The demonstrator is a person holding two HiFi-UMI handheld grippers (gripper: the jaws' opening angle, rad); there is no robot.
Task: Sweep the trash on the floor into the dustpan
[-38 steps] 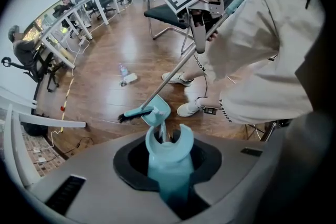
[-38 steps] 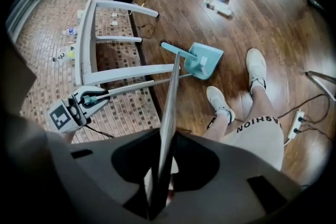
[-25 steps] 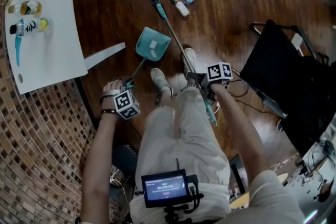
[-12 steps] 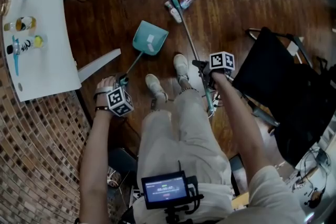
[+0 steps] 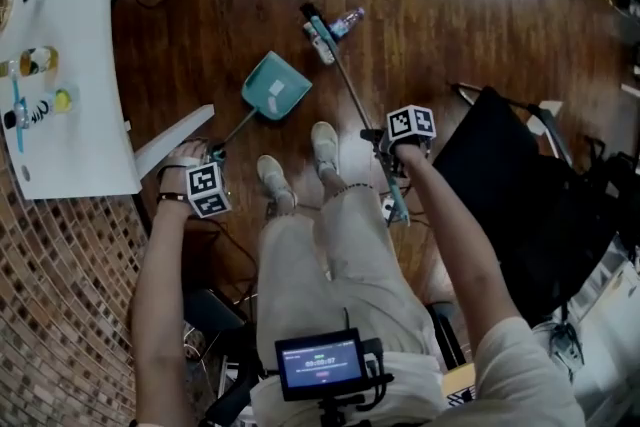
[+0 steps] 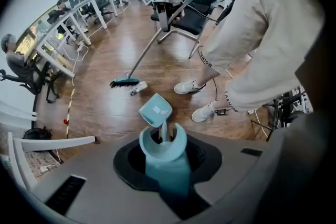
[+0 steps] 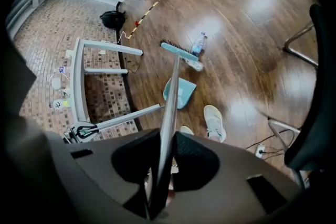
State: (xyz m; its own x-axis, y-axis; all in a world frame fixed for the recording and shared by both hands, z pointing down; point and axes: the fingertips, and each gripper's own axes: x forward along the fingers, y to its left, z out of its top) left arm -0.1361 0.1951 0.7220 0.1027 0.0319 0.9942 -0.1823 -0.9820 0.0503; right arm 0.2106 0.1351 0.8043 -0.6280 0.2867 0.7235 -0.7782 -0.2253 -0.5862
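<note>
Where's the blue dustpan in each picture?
Head view: dustpan on the floor, a little up and left of the middle.
Left gripper view: dustpan in the middle, at the far end of its handle.
Right gripper view: dustpan in the middle, partly behind the broom's pole.
Shared landmark: the broom's head sits on the floor just beyond the dustpan in all three.

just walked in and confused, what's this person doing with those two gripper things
A person stands sweeping. The left gripper is shut on the handle of the teal dustpan, which rests on the wood floor with a white scrap inside. The right gripper is shut on the broom, whose head sits beside two bottles beyond the pan, not yet swept in.
</note>
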